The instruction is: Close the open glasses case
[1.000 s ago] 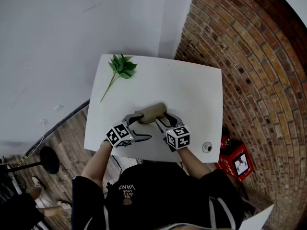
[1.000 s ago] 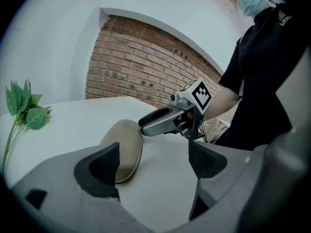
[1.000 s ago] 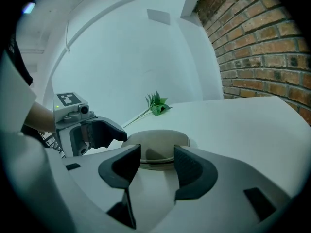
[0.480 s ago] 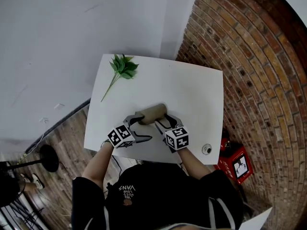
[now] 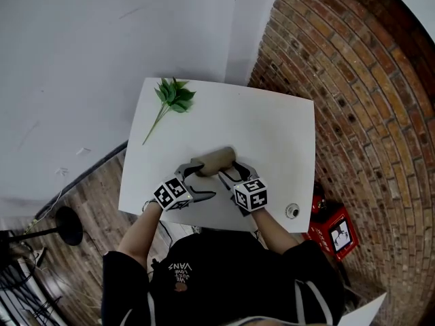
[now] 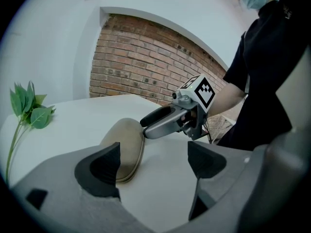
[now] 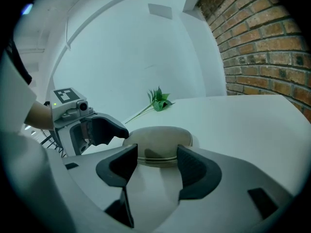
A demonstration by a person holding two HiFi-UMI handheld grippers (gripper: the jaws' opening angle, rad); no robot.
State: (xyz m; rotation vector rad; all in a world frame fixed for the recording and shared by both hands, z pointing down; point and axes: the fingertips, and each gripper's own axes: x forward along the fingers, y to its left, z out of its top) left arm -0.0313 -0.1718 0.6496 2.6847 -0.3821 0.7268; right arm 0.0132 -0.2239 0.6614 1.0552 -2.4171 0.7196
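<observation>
The tan glasses case (image 5: 216,160) lies on the white table (image 5: 272,128) with its lid down on its base; a thin seam shows in the right gripper view (image 7: 158,140). My right gripper (image 7: 156,166) stands just short of the case's near end. Its jaws are opening, with only table between the pads. My left gripper (image 6: 158,161) is open at the case's other end, with the case (image 6: 124,147) ahead beside its left jaw and nothing between the jaws. In the head view both grippers flank the case, left (image 5: 192,170) and right (image 5: 231,172).
A green leafy sprig (image 5: 171,97) lies at the table's far left corner. A small round object (image 5: 293,210) sits near the front right corner. A brick wall (image 5: 367,100) runs along the right, with a red crate (image 5: 333,229) on the floor beside it.
Neither gripper nor the case has visibly shifted. A person's feet at the lower left of the floor have left the view.
</observation>
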